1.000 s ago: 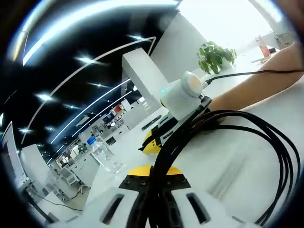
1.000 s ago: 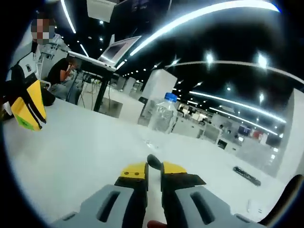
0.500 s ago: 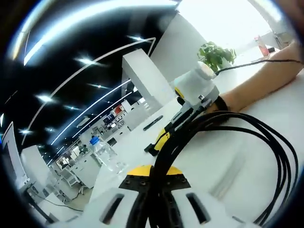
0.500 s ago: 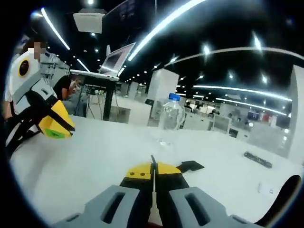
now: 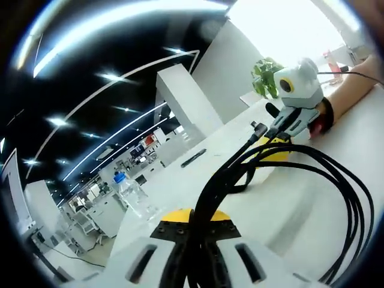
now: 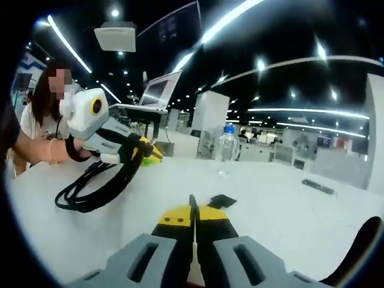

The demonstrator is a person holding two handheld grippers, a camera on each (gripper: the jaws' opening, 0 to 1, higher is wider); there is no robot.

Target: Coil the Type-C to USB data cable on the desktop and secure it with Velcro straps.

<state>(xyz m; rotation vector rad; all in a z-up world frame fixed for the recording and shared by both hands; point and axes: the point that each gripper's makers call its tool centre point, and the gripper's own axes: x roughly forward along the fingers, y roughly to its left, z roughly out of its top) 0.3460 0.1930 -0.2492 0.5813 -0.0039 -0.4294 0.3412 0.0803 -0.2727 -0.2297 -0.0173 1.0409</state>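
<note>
The black data cable (image 5: 336,180) was gathered into a coil of several strands, and the left claw (image 5: 193,223) was clamped on the bundled part of it, the loops hanging out ahead of the jaws over the white worktop (image 5: 288,210). In the right gripper view the same coil (image 6: 96,186) drooped from the left claw (image 6: 141,153), up and to the left of the right claw (image 6: 193,216), well apart from it. The right claw's jaws were pressed together on what looked like a thin black strip (image 6: 223,201), probably the Velcro strap, though it was too slight to be sure. By my reckoning the coiling was done and the securing was in hand; next the strap would need bringing across to the bunched strands and wrapping round them. The person's forearm (image 6: 36,150) reached in level over the worktop. A water bottle (image 6: 227,144) stood well beyond the right claw.
</note>
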